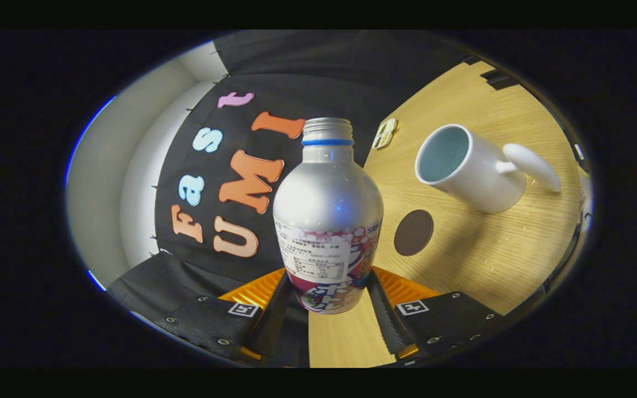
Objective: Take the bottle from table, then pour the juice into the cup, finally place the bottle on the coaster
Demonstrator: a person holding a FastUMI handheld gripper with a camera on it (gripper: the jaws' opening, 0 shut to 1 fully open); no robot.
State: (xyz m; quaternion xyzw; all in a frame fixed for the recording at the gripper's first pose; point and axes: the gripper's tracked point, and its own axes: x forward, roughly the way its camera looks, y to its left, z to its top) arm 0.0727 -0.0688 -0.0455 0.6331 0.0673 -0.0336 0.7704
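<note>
A silver aluminium bottle [327, 210] with a blue neck ring and no cap stands between my two fingers. My gripper [329, 301] is shut on the bottle's lower body, both ribbed pads [277, 309] pressing its labelled sides. The whole view is tilted, so the wooden table [484, 254] slopes away to the right. A white mug [465, 166] with its handle pointing right lies beyond and to the right of the bottle, its open mouth facing the bottle's neck. A dark brown round coaster [413, 232] sits flat on the table between the bottle and the mug.
A small pale object [384, 133] lies on the table far behind the mug, near the black cloth wall. Bare wood stretches around the coaster and in front of the mug.
</note>
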